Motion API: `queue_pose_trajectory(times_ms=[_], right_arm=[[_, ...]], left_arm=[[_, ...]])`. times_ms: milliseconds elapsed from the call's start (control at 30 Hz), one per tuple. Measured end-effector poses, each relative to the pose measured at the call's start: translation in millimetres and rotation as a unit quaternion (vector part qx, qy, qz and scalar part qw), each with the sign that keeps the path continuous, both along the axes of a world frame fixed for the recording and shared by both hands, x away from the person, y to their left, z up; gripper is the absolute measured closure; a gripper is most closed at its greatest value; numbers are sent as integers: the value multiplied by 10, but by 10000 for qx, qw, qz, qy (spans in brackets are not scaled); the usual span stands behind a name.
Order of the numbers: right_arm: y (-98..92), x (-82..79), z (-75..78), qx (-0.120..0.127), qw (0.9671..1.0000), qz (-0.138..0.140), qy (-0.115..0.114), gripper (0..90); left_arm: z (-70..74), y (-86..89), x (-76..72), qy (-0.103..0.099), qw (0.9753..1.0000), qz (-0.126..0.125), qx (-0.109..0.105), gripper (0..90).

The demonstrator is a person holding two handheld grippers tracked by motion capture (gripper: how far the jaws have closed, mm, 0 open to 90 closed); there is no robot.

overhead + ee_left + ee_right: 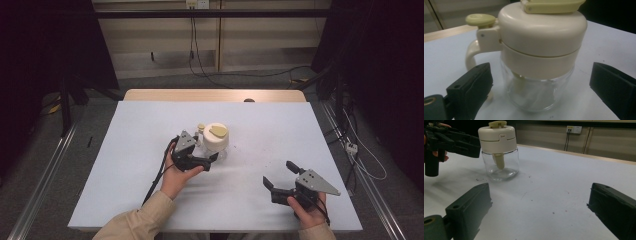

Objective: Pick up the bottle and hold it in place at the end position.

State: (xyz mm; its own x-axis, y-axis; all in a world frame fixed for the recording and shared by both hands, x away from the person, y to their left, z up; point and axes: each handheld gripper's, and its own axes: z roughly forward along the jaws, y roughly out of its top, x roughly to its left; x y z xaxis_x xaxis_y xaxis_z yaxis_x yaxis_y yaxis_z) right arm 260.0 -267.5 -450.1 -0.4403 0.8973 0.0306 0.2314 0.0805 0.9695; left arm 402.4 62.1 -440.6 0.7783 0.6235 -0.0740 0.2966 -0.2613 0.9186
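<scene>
A glass jar (215, 140) with a cream lid, a side handle and a pale yellow flap on top stands upright near the table's middle. In the left gripper view the jar (536, 62) is close up between the two black jaws, which stand wide on either side without touching it. My left gripper (207, 147) is open around the jar from its left. My right gripper (280, 174) is open and holds nothing, low over the table's front right, well apart from the jar. The right gripper view has the jar (499, 152) at upper left with the left gripper (454, 142) beside it.
A pale blue sheet (150, 190) covers the table, with small dark specks right of the jar. A wooden strip (215, 95) runs along the far edge, with a small dark object (248, 100) on it. Cables and rails lie on the floor around.
</scene>
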Motion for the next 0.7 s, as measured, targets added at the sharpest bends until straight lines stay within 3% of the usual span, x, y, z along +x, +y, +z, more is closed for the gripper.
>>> queue_pose_trajectory(times_ms=[700], right_arm=[[-29,-3,-3,40,10000,-55,-11,33]], left_arm=[[-133,-324,175,-167,9994,284,65,25]])
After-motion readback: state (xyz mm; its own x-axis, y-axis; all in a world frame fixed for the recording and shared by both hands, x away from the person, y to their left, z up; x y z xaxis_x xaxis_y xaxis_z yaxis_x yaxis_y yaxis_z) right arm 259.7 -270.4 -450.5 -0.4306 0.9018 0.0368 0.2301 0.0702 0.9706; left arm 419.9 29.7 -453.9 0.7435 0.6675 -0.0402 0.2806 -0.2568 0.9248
